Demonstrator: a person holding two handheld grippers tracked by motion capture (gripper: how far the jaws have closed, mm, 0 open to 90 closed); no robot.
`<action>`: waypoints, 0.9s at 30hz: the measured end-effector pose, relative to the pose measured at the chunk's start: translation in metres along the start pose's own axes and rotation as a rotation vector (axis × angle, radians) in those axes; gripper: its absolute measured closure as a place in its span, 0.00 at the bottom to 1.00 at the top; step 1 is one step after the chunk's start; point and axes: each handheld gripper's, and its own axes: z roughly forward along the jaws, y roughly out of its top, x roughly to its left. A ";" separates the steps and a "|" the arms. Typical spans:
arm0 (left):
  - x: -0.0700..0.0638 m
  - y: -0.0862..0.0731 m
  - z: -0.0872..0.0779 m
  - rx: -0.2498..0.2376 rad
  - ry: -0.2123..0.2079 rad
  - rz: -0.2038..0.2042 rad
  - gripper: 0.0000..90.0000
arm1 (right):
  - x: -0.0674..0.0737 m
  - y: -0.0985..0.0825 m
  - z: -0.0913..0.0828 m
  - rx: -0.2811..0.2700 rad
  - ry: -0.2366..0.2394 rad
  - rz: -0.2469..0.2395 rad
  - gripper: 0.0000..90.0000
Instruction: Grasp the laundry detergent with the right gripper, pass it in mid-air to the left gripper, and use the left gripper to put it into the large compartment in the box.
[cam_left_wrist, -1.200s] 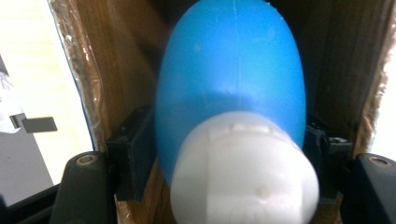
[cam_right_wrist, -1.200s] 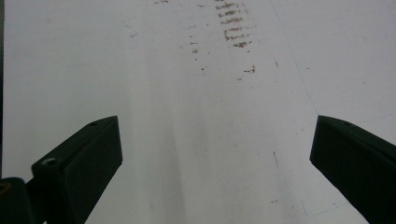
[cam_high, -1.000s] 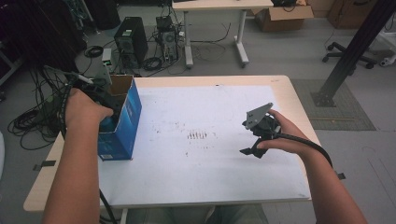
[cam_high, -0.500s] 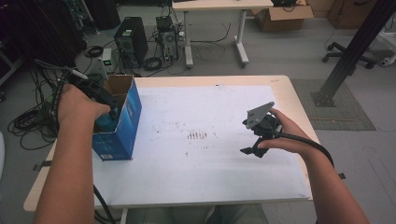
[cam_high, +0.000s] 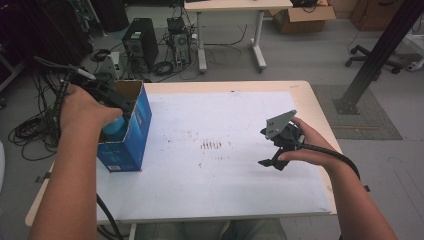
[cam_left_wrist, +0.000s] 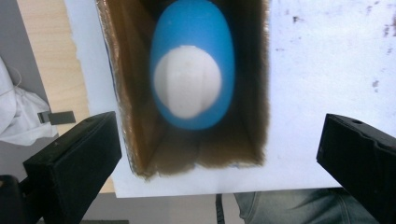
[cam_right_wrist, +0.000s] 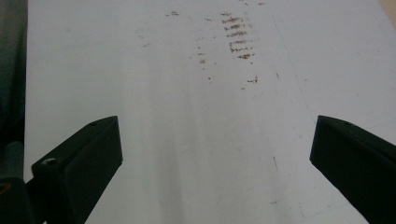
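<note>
We look down on a table (cam_high: 310, 95) with a white sheet (cam_high: 225, 170) on it. A person holds one pair of tongs in each hand.

The left gripper (cam_high: 119, 106) hangs over the open top of a blue box (cam_high: 131, 132). This box stands upright near the left edge of the sheet. In the left gripper view its two black jaws stand wide apart, one on each side of the box's mouth. They have just been opening, and nothing is between them. They let go and touch nothing.

Down inside the box sits a blue bottle (cam_left_wrist: 192, 65). It is round and smooth, a bright blue, with a white cap (cam_left_wrist: 187, 81) on top. The cap has faint lines across it. We see it from straight above, so it looks like an egg shape. It stands between the brown cardboard walls (cam_left_wrist: 254, 93) of the box, closer to the far end. The picture of it is a bit blurry.

The right gripper (cam_high: 276, 150) is well apart from the box, over the right part of the sheet. In the right gripper view its jaws are spread wide too, with nothing between them. Below them is the white sheet with some small dark marks (cam_right_wrist: 236, 39) on it.
</note>
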 end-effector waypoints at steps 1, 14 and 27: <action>-0.001 -0.001 -0.003 -0.002 -0.001 0.001 0.00 | 0.000 0.000 -0.001 0.000 0.000 -0.002 0.02; -0.045 -0.005 -0.049 -0.066 0.060 0.209 0.00 | -0.001 -0.001 -0.014 0.008 -0.014 -0.009 0.02; -0.120 -0.018 -0.092 -0.131 0.063 0.630 0.00 | -0.003 0.015 -0.027 0.037 -0.026 -0.043 0.02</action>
